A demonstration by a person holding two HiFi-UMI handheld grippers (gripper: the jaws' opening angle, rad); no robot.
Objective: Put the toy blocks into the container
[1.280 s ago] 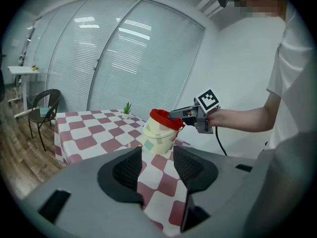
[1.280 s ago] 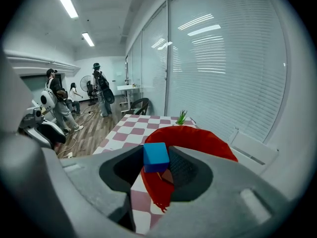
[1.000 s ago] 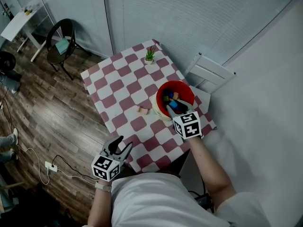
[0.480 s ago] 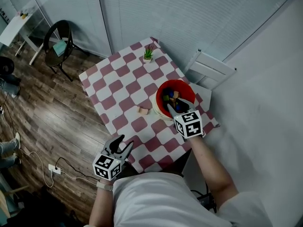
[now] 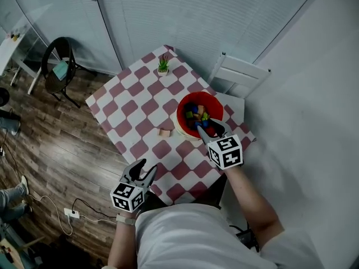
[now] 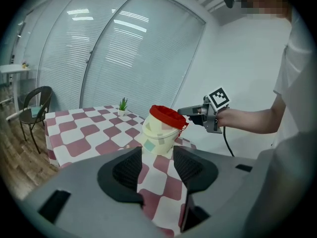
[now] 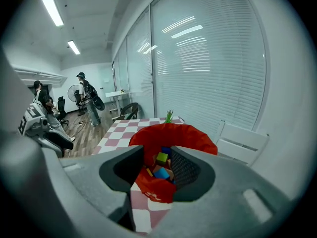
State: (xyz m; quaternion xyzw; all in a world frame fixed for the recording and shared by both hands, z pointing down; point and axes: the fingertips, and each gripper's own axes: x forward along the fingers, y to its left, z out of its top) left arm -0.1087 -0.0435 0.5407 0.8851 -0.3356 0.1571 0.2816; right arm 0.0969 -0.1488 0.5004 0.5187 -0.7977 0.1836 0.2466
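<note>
Right claw (image 5: 206, 129): jaws apart, nothing between them, drawn back within the last second from over the container (image 5: 180, 111) to its near rim; I judge a block has just been released. Container: red-lined tub on the counter (image 5: 134, 102), right side, holding several coloured blocks (image 5: 197, 115). Outstanding: one tan block (image 5: 165, 131) on the counter just left of the container. Left claw (image 5: 143, 171): open, empty, off the counter's near edge. Surroundings: potted plant (image 5: 163, 66) at the far corner, white chair (image 5: 238, 74) behind; nothing obstructs the tan block.
</note>
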